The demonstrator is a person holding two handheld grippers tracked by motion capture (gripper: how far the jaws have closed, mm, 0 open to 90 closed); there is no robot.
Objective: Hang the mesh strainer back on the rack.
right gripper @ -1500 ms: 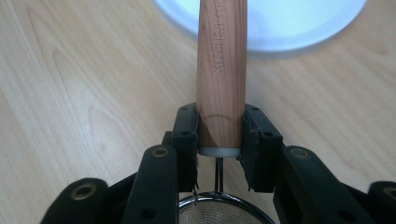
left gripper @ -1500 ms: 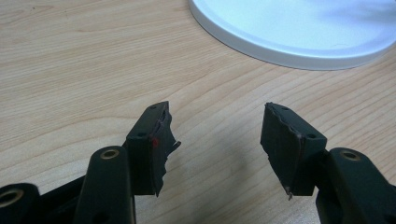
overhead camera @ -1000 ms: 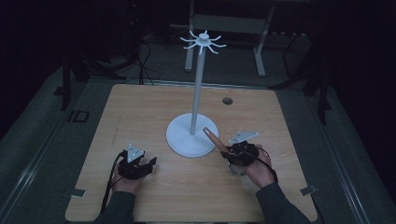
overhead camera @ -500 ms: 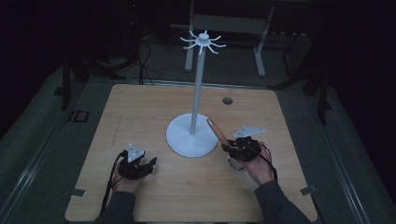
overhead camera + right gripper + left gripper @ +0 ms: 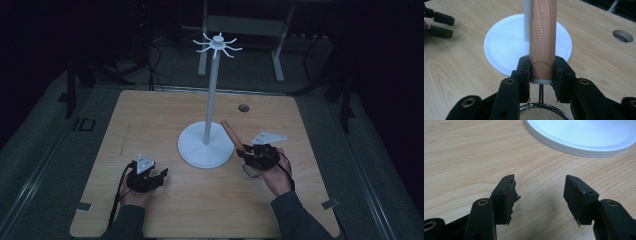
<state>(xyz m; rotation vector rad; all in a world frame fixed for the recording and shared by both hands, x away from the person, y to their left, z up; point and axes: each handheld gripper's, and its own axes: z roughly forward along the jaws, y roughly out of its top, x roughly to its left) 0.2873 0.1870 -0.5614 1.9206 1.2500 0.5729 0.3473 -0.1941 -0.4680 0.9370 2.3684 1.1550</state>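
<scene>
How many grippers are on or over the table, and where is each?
2. The left gripper sits near the table's front left, jaws open and empty. The right gripper is front right beside the white stand's base, clamped on a strainer's wooden handle.

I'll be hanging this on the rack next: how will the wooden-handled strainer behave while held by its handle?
The strainer probably stays rigid: wooden handle, wire neck. The right gripper clamps near the mesh end, so it likely feels balanced. The round, smooth handle may twist between the pads.
</scene>
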